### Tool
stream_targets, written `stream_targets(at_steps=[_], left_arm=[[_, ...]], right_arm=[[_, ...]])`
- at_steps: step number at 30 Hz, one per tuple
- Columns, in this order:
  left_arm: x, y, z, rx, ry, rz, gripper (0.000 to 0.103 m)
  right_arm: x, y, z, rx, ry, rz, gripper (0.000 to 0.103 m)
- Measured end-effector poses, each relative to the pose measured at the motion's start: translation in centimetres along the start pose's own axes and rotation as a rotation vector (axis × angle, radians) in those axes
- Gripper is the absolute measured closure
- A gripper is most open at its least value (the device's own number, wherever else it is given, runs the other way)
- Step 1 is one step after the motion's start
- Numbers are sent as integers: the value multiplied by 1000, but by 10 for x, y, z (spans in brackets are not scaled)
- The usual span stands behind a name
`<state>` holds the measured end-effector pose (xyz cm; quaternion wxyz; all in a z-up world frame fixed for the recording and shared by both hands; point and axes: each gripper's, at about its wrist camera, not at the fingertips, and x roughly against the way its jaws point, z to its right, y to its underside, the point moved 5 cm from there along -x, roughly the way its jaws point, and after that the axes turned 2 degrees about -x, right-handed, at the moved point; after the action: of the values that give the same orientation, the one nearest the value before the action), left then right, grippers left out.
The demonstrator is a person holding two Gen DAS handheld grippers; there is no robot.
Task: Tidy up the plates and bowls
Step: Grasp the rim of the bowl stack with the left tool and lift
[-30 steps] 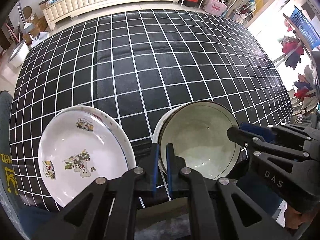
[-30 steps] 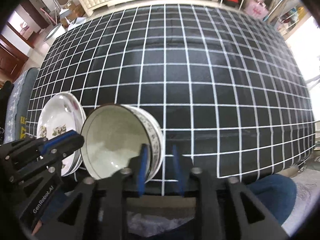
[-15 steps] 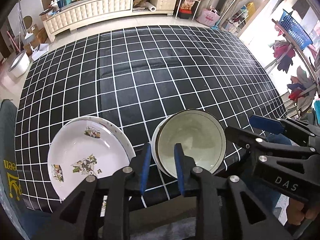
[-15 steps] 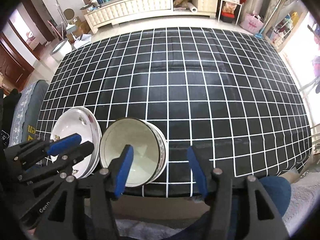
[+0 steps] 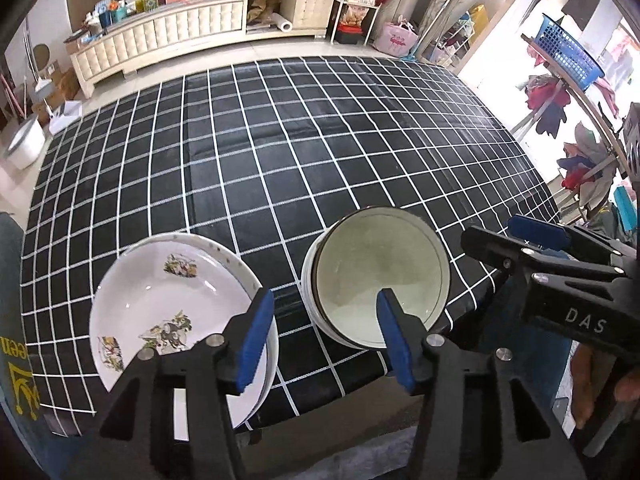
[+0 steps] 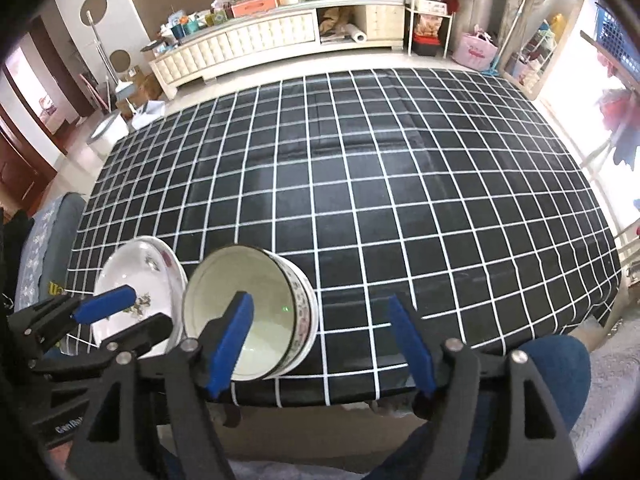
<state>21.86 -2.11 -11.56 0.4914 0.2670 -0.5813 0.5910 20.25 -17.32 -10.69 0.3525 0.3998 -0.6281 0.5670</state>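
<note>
A stack of white plates (image 5: 160, 304) with bird pictures sits at the near left of the black checked table (image 5: 280, 152). Right of it stands a stack of bowls (image 5: 380, 276) with a pale green inside. Both stacks also show in the right wrist view: plates (image 6: 148, 272), bowls (image 6: 248, 308) with patterned sides. My left gripper (image 5: 326, 338) is open, raised above the gap between the two stacks, holding nothing. My right gripper (image 6: 324, 344) is open too, above the table's near edge just right of the bowls, empty.
The table's near edge (image 6: 360, 384) runs just below the stacks, with a person's blue-clad leg (image 6: 552, 364) beneath. A cream cabinet (image 5: 168, 40) lines the far wall. A clothes rack with a blue basket (image 5: 568, 52) stands to the right.
Both grippers opened wide and pulled back and up from the bowl stack. The bowls now stand free on the table beside the plates.
</note>
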Motion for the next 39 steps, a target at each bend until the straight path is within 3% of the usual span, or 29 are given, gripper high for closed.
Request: stream_targets(at_steps=[8,15,23,28,39], left_arm=[[-20,4,-13,12,25,-43,52],[-37,4,-12,-39,44,-63,52],[-66,0,-13,-27,81,-102,52],[-79,-2,-12,-21,126,-127,52],[-106,1,4,-100,147,-152,52]], right_arm=[[-26,7,-8,50,11,-89,22],[-40,9,-9,60,48,-109,22],[-57,7,-4,56,84,-120,18],[-70,7,3,21,62,-151,18],[-83,12,10,-48,-5,-191,18]])
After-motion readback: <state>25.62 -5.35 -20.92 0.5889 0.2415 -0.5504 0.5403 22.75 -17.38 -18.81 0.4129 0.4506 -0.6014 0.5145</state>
